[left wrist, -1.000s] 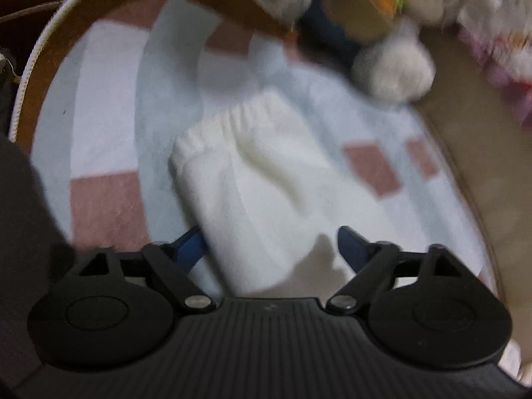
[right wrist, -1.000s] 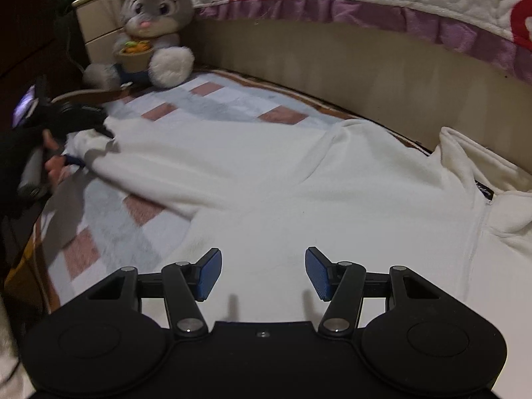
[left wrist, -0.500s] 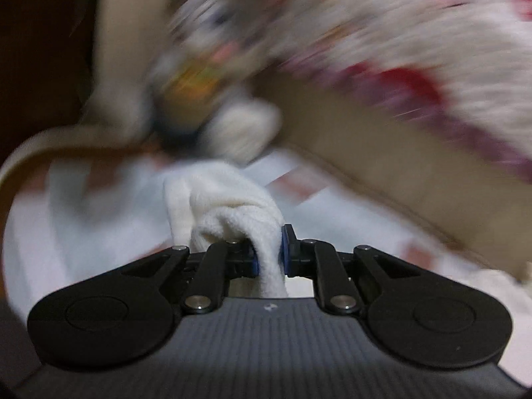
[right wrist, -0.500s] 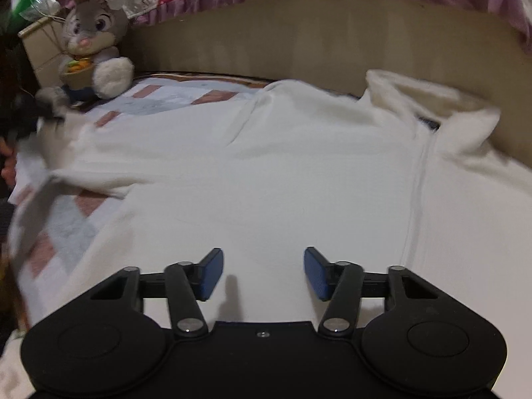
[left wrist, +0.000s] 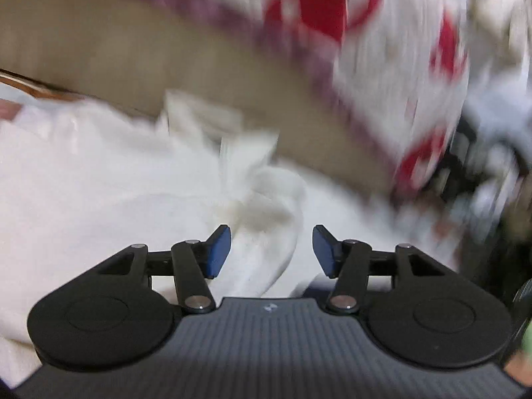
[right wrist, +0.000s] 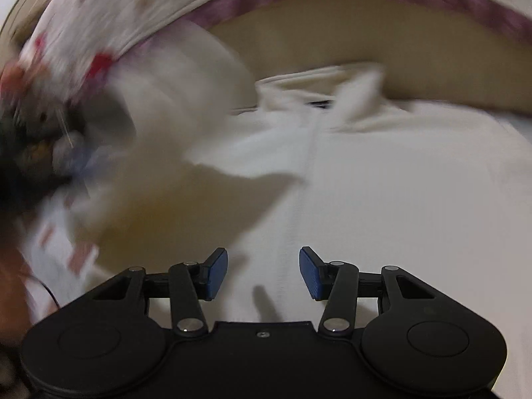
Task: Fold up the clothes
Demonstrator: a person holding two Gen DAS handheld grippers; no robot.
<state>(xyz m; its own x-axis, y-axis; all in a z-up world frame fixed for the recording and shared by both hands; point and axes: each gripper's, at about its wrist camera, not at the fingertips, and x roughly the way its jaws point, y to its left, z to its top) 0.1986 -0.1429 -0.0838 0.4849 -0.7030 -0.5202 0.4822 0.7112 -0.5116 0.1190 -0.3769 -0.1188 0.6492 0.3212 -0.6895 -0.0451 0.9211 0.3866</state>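
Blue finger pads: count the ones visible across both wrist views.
4. Left gripper: one pad left of the white sleeve, one right. Right gripper: two pads over the white garment. None hidden.

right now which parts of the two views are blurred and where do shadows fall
Left wrist view: quilt and the dark clutter at right smear with motion; the gripper, open, stays sharp, sleeve lying between its fingers. Right wrist view: the left side streaks, while the jacket at right is clearer; a dark shadow lies across it; that gripper is sharp, open.
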